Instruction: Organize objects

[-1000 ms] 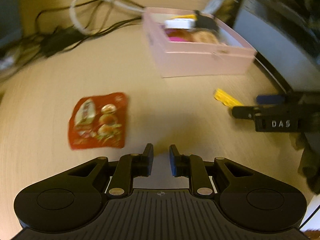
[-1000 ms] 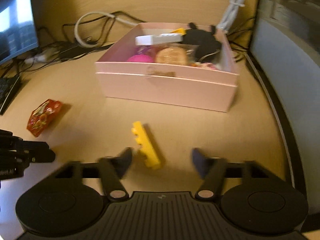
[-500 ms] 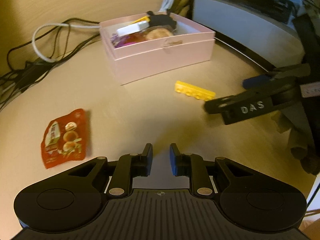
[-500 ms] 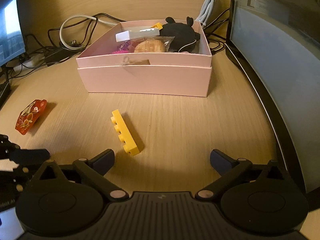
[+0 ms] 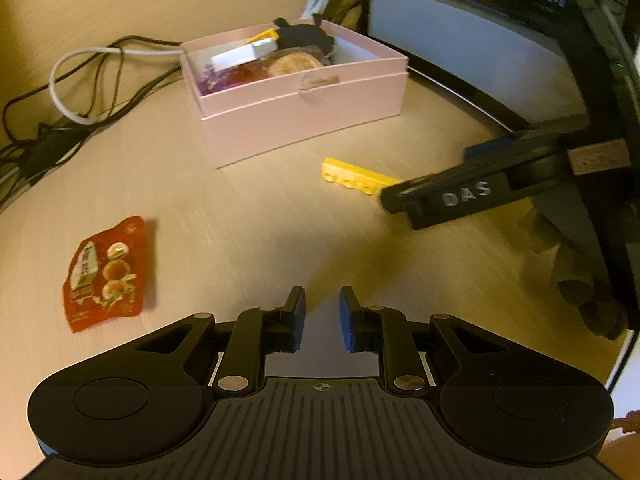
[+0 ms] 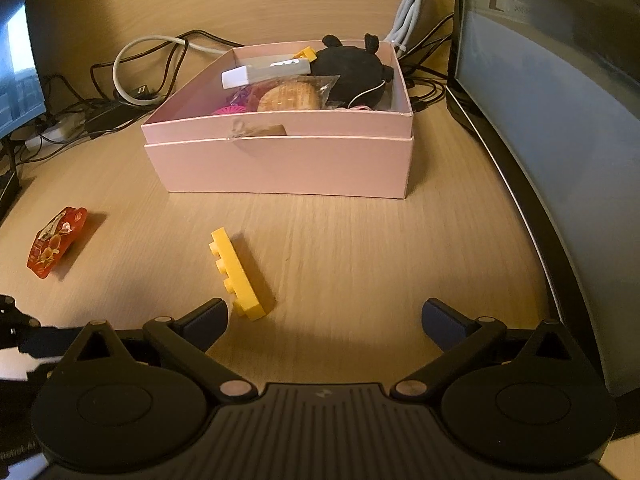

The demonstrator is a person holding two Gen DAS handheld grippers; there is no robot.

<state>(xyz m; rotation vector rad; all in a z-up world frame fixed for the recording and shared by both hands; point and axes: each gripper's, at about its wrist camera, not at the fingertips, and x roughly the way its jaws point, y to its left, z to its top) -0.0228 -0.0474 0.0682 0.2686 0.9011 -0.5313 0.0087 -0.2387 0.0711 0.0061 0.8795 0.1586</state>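
Note:
A pink box (image 6: 280,164) stands on the wooden desk and holds a black plush, a wrapped cookie, a white block and other small things; it also shows in the left wrist view (image 5: 304,112). A yellow brick (image 6: 240,276) lies in front of it, just ahead of my right gripper's left finger. My right gripper (image 6: 324,316) is wide open and empty. The brick (image 5: 356,178) shows beside the right gripper's finger (image 5: 448,198). A red snack packet (image 5: 106,276) lies left of my left gripper (image 5: 322,312), whose jaws are nearly closed and empty. The packet also shows in the right wrist view (image 6: 56,240).
A curved monitor (image 6: 560,120) stands along the right side. Black and white cables (image 6: 140,76) lie behind the box on the left. Another screen (image 6: 16,72) is at the far left.
My left gripper has swung so the box and brick sit more central. My right gripper has opened wide and pulled back slightly from the yellow brick.

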